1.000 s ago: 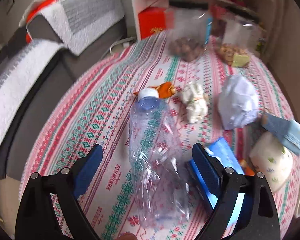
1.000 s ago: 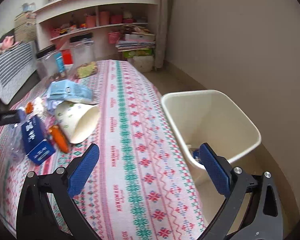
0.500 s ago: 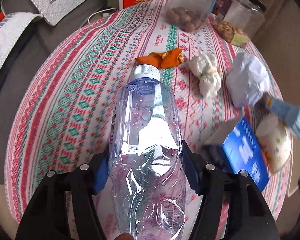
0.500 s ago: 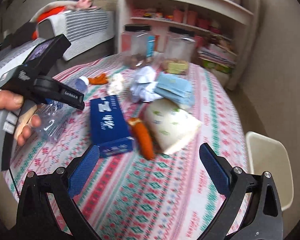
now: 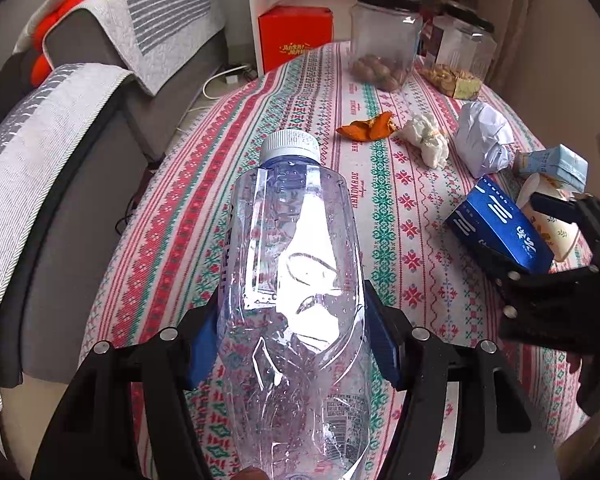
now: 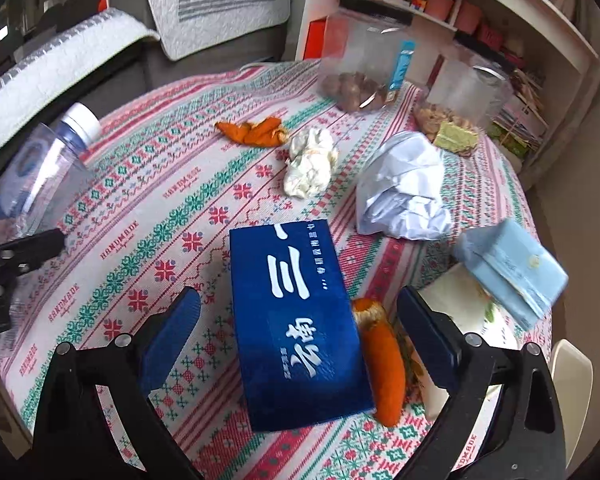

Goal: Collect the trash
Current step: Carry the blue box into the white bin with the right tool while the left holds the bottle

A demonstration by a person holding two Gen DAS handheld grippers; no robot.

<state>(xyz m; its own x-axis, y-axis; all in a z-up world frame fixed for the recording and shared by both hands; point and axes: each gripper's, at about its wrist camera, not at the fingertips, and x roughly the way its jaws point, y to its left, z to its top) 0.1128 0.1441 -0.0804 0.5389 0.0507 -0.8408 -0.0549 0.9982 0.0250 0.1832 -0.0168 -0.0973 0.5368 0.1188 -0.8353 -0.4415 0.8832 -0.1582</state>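
Bottle (image 5: pixel 292 280) clamped in left gripper (image 5: pixel 296 344), lifted off table (image 5: pixel 172 240). Right gripper (image 6: pixel 300 336) — jaws just narrowing, nothing gripped — straddles blue box (image 6: pixel 296 320). Peels, tissue, paper, cup remain uncollected.

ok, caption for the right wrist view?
Open right gripper, jaws just narrowing, straddles the blue box and orange peel on the patterned tablecloth.

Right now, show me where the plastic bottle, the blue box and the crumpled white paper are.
plastic bottle (image 5: pixel 296 280), left wrist view, on its clear body.
blue box (image 6: pixel 296 312), right wrist view, on its printed top face.
crumpled white paper (image 6: pixel 404 192), right wrist view, on its middle folds.
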